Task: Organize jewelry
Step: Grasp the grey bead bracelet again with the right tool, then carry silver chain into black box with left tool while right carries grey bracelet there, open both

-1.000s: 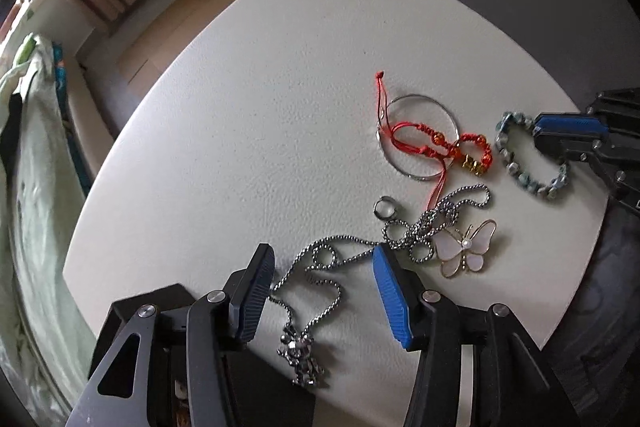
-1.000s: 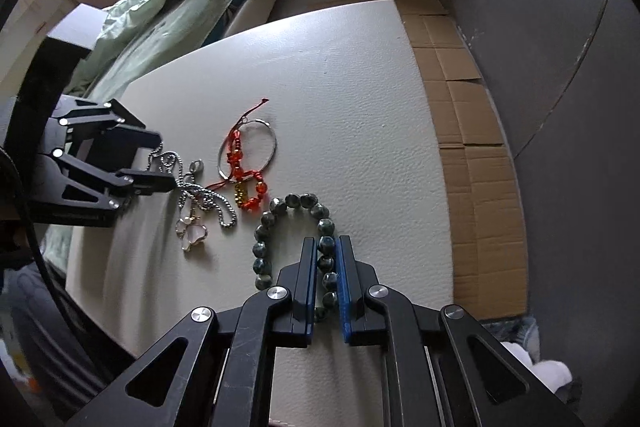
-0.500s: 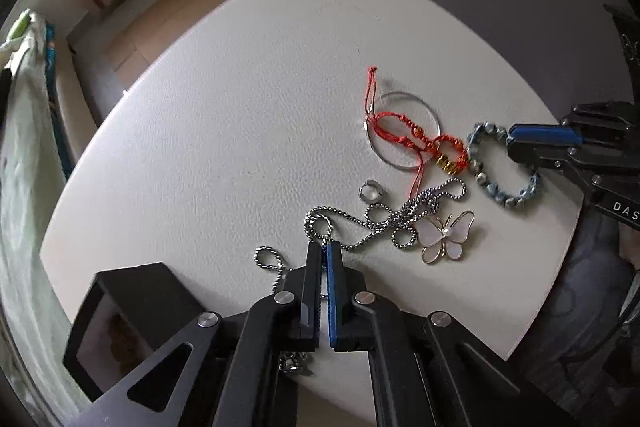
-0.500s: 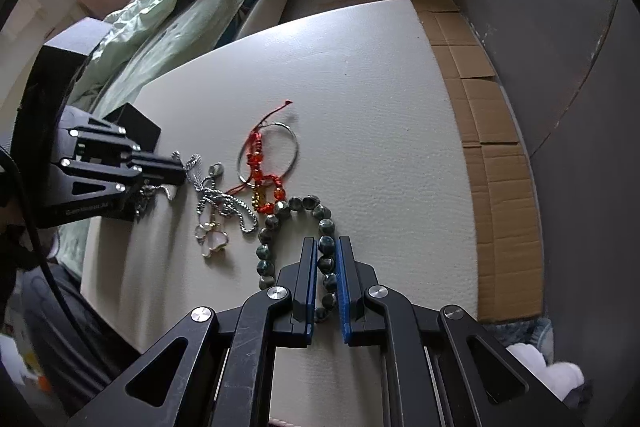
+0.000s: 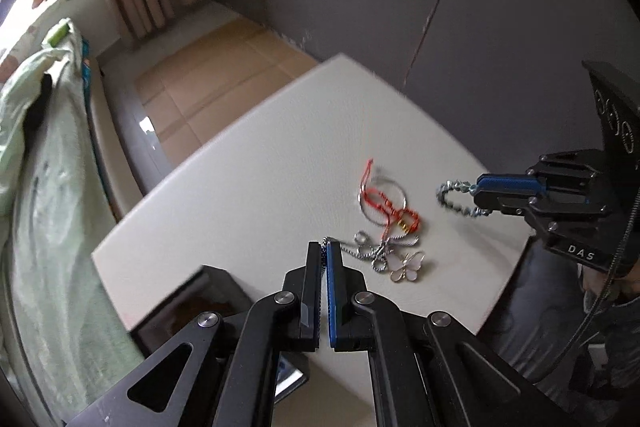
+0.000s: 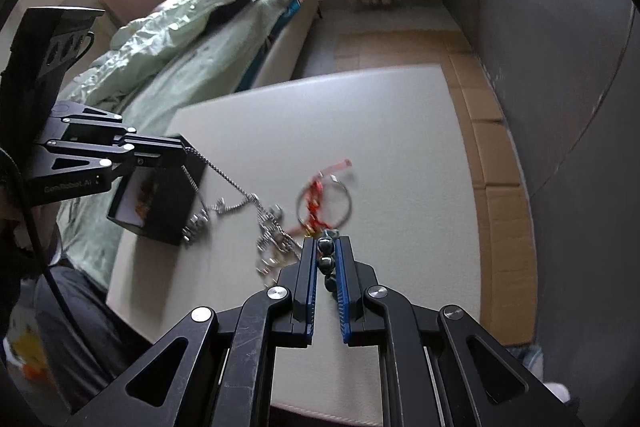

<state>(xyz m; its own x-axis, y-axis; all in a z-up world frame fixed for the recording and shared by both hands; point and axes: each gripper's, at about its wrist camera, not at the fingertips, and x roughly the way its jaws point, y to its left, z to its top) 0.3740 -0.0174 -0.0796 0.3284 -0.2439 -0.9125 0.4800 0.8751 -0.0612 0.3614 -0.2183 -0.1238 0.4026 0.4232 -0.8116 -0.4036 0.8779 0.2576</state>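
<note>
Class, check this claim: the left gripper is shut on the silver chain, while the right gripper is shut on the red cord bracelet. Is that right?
Not quite. The right gripper is shut on the dark bead bracelet, as the right wrist view shows; the red cord bracelet lies on the table. The left gripper is shut on the silver chain.

Motion blur smears the red cord bracelet (image 6: 320,195) and the silver chain (image 6: 224,179) near the table's (image 6: 400,155) middle. The bead bracelet (image 6: 327,259) is mostly hidden between the right gripper's (image 6: 326,247) pads. The black box (image 5: 188,307) at the table's left edge sits partly behind the left gripper (image 5: 324,251); its contents are too small to identify.
</note>
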